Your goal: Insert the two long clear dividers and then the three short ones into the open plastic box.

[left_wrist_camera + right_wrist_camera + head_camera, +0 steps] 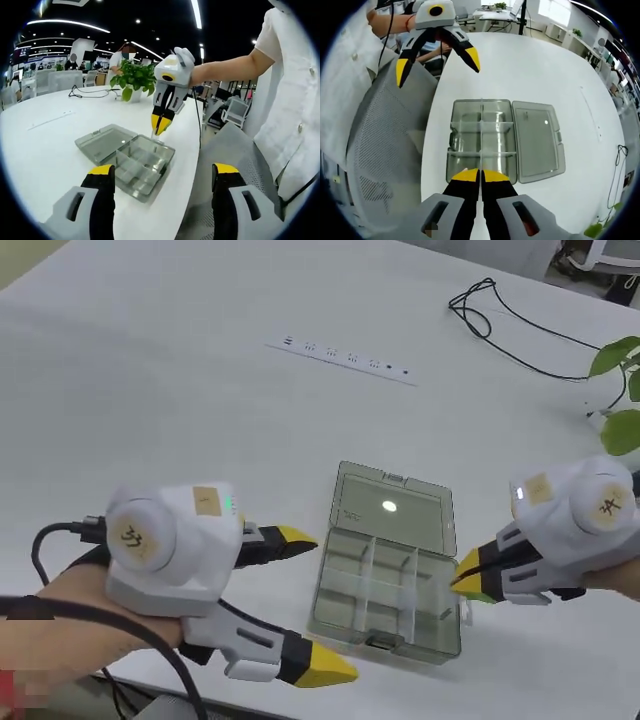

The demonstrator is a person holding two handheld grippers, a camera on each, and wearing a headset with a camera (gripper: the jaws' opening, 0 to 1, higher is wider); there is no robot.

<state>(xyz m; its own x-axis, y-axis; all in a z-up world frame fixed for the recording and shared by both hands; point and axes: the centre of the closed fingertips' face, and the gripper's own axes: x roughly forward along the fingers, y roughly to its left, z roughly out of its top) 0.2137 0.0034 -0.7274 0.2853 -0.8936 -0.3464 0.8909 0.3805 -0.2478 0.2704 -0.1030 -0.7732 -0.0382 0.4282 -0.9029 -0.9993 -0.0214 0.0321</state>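
1. White and broad, the table (pixel 150 360) carries a flush power strip (pixel 345 358) and a looped black cable (pixel 500 330) far back, with a leafy plant (pixel 620 390) at its right edge.
2. Near the table's front edge lies the open plastic box (pixel 430 648), its lid (pixel 395 505) folded flat on the far side. Clear partitions already split the tray into compartments.
3. In the head view the left gripper (pixel 313 602) hovers just left of the box, its fingers spread wide and grasping nothing.
4. The right gripper (pixel 468 577) is at the box's right end, its fingers pressed together.
5. The left gripper view adds the room: a dark ceiling with strip lights, other tables and people far off, and a grey mesh chair (pixel 235 145) beside the table. It also shows a thin clear divider (pixel 154 139) running from the right gripper's yellow tips down to the box rim, so those fingers look clenched on it.
6. The right gripper view looks straight down the box's length. One long partition runs in line with the closed tips, and two short cross pieces meet it.
7. That view also shows the left gripper from the front, above the chair and off the table's edge.
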